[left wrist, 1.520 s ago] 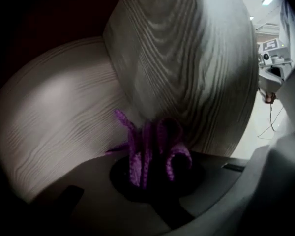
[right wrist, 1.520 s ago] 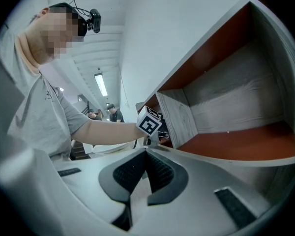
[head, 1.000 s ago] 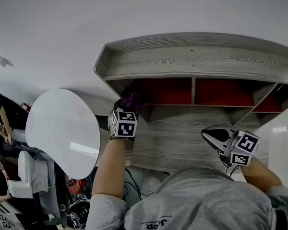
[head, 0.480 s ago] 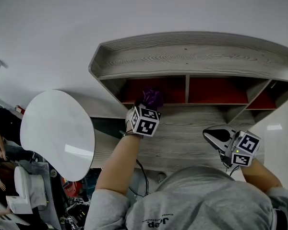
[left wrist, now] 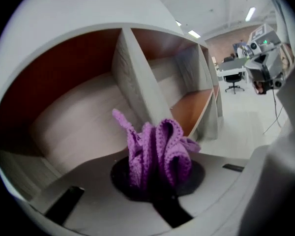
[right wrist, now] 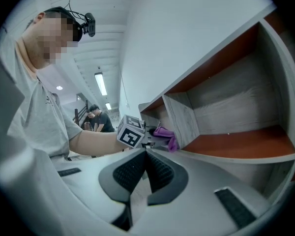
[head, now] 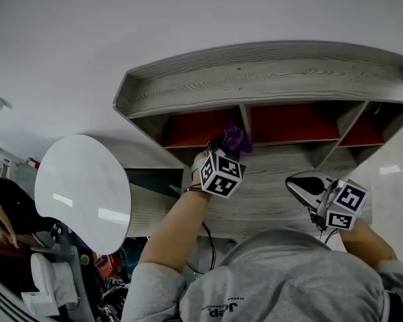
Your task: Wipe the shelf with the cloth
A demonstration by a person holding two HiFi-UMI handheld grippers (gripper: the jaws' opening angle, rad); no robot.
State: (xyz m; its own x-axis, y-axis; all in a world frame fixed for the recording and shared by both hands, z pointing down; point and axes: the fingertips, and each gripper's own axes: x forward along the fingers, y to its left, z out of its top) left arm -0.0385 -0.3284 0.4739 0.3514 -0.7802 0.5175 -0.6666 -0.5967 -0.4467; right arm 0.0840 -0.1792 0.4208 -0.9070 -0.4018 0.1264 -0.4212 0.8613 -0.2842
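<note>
A grey wood-grain shelf (head: pixel 269 76) with red-backed compartments hangs on the white wall. My left gripper (head: pixel 227 147) is shut on a bunched purple cloth (head: pixel 236 137), held at the front edge of the left compartment, close to the upright divider (left wrist: pixel 137 85). In the left gripper view the cloth (left wrist: pixel 157 151) stands up from the shut jaws, facing the compartment floor (left wrist: pixel 83 127). My right gripper (head: pixel 302 188) hangs lower right, in front of the shelf's lower board, shut and holding nothing. From the right gripper view the cloth (right wrist: pixel 165 133) shows beside a divider (right wrist: pixel 183 119).
A round white tabletop (head: pixel 84 190) lies at the lower left. Behind the shelf is a white wall (head: pixel 121 32). In the left gripper view an office area with a chair (left wrist: pixel 233 82) lies beyond the shelf's right end. Another person (right wrist: pixel 99 118) stands far back.
My left gripper has carried the purple cloth rightward along the left compartment's front, from its left end to near the divider. The right gripper has stayed in place.
</note>
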